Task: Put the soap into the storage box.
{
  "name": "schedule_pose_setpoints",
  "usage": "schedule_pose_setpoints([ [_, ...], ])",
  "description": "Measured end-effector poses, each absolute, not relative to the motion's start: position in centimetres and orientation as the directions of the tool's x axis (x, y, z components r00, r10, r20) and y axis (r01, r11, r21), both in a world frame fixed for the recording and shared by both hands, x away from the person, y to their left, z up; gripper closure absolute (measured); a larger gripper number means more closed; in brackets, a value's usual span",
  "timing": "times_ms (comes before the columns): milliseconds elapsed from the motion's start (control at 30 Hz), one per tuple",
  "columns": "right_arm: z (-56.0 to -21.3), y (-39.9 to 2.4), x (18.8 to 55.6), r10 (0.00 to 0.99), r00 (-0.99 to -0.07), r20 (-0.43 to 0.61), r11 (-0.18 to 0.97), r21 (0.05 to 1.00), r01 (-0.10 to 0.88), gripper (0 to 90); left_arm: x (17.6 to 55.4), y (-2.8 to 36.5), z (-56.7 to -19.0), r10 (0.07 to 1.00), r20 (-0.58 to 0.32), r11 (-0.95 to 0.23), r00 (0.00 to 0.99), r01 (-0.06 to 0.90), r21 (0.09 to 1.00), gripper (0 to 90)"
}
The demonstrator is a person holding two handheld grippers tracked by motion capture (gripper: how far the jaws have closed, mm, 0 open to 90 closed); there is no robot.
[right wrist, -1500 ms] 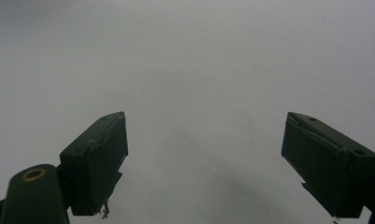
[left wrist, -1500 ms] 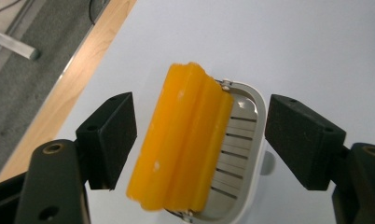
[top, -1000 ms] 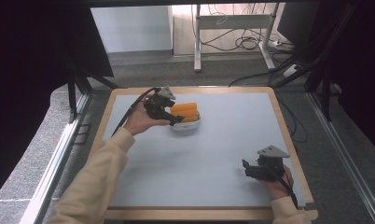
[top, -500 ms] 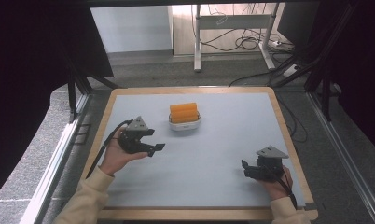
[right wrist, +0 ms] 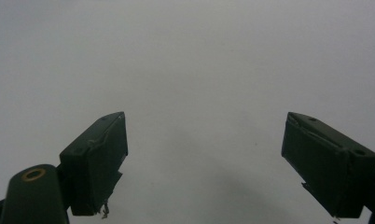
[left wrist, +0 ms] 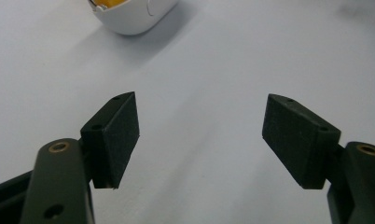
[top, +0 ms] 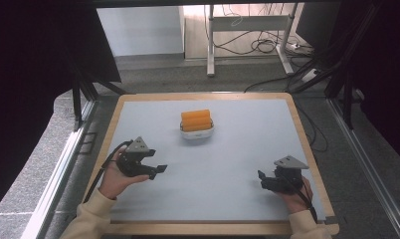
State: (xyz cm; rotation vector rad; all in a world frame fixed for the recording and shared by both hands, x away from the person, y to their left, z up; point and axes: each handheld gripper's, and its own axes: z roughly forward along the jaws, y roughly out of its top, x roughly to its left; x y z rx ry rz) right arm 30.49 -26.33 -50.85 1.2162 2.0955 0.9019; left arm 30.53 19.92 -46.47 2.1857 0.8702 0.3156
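Moved: the left gripper has drawn back from the white dish toward the desk's near-left corner; the right gripper has not shifted.
Dish: mid-desk toward the far side, holding orange bars whose long axis runs left to right.
Nearer hand: the left; the dish lies ahead of its fingers, well apart.
Fingers: both pairs spread apart, empty.

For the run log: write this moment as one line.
left gripper: open, empty, near left edge | right gripper: open, empty, near right corner | orange pieces in white bowl, untouched
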Motion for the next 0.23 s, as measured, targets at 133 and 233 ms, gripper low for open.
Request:
schedule_pose_setpoints([
  [133, -50.85, -26.40, 30.50, 0.890, -0.438, -0.124, 0.357, 0.787, 0.503, 14.7, 30.42, 19.66, -46.66, 0.657, -0.042, -0.518, 0.753, 0.492, 0.700, 25.0],
  [233, -50.81, -26.28, 30.47, 0.885, -0.446, -0.130, 0.365, 0.789, 0.494, 14.7, 30.55, 19.62, -46.76, 0.657, -0.047, -0.519, 0.752, 0.497, 0.696, 24.7],
])
